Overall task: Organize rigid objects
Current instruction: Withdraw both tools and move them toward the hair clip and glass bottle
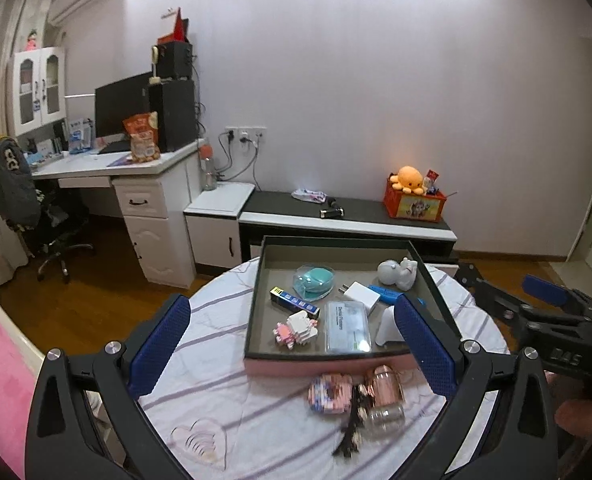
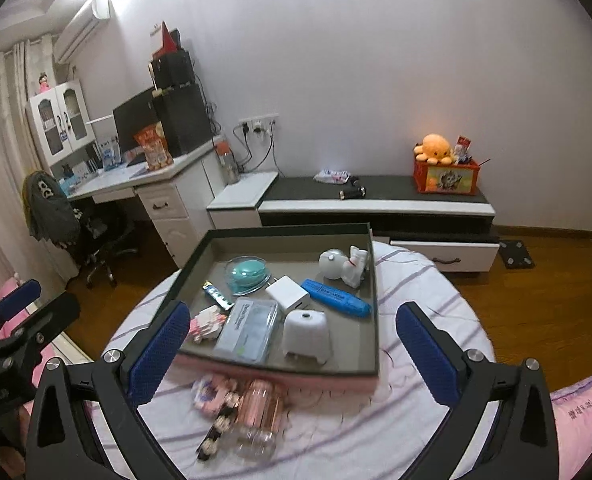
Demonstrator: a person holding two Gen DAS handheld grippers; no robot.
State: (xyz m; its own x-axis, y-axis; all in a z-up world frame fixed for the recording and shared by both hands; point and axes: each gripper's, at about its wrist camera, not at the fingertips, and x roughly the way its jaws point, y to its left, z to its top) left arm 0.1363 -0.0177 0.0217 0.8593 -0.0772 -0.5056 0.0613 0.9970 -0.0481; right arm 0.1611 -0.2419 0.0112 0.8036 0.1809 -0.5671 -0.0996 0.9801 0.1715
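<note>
A dark open box [image 1: 255,300] [image 2: 376,300] stands on the round table and holds a teal case [image 1: 314,280], a white charger [image 2: 287,294], a blue marker [image 2: 336,296], a clear case [image 1: 346,326], a white figure [image 2: 342,266] and a white dome [image 2: 307,334]. In front of it lie a pink block toy [image 1: 330,393] [image 2: 211,394], a rose-gold bottle [image 1: 382,394] [image 2: 257,412] and a dark patterned clip [image 1: 350,428] [image 2: 215,428]. My left gripper [image 1: 296,348] is open and empty above them. My right gripper [image 2: 291,354] is open and empty, and shows in the left wrist view [image 1: 536,304].
The table carries a white striped cloth [image 1: 223,400]. Behind stand a low black-and-white cabinet [image 1: 348,220] with an orange toy box [image 1: 414,196], a white desk [image 1: 135,176] and an office chair [image 1: 35,216]. Pink bedding [image 2: 584,412] lies at the right.
</note>
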